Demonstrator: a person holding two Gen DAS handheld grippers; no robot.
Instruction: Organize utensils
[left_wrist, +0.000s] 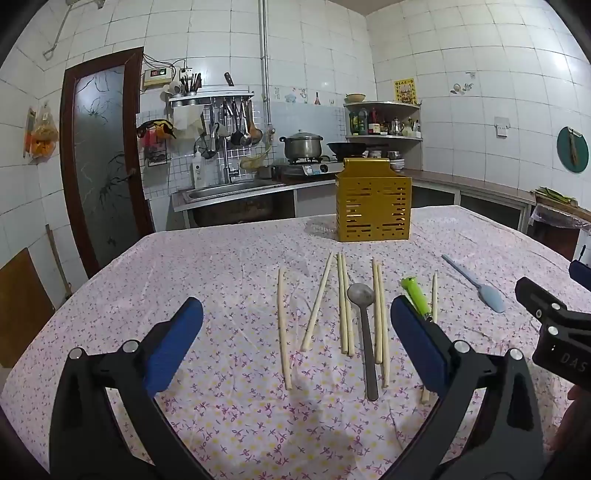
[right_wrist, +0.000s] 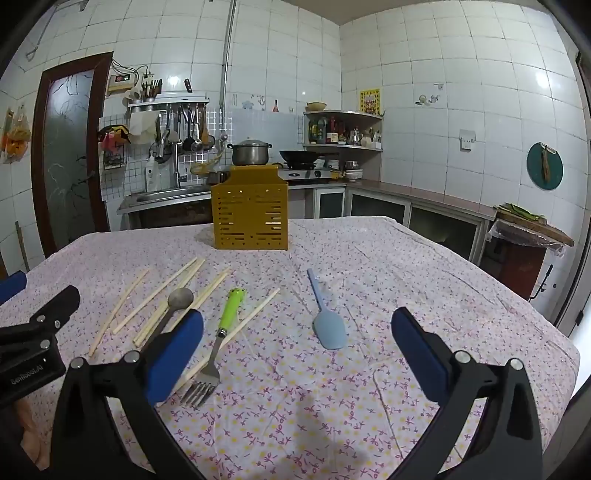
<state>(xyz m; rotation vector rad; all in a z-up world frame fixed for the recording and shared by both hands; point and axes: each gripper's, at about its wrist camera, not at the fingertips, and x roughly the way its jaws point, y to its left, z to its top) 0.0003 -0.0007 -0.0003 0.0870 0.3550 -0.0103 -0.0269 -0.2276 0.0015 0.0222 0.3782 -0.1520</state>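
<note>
Jaws of both grippers stand wide apart with nothing between their blue pads: the left gripper hangs low in its own view over the near tabletop, and the right gripper does the same in its view.

Loose utensils lie in a rough row across the middle of the flowered pink cloth on the tabletop. In the left wrist view, pale wooden chopsticks lie lengthwise at centre frame, singly and in pairs, with a grey metal spoon between two pairs. Just right of them lies a green-handled metal fork, partly hidden behind the right-hand pad in the left view, with one more chopstick beside it. Farther right, apart from the rest, lies a light blue silicone spatula, blade toward the camera.

Beyond the row, upper centre, a slotted yellow utensil holder stands upright near the far edge of the tabletop. Bare cloth separates it from the utensils, and more bare cloth spreads to the left edge in the left view and to the right edge in the right view, where the cloth drops over the corner.
</note>
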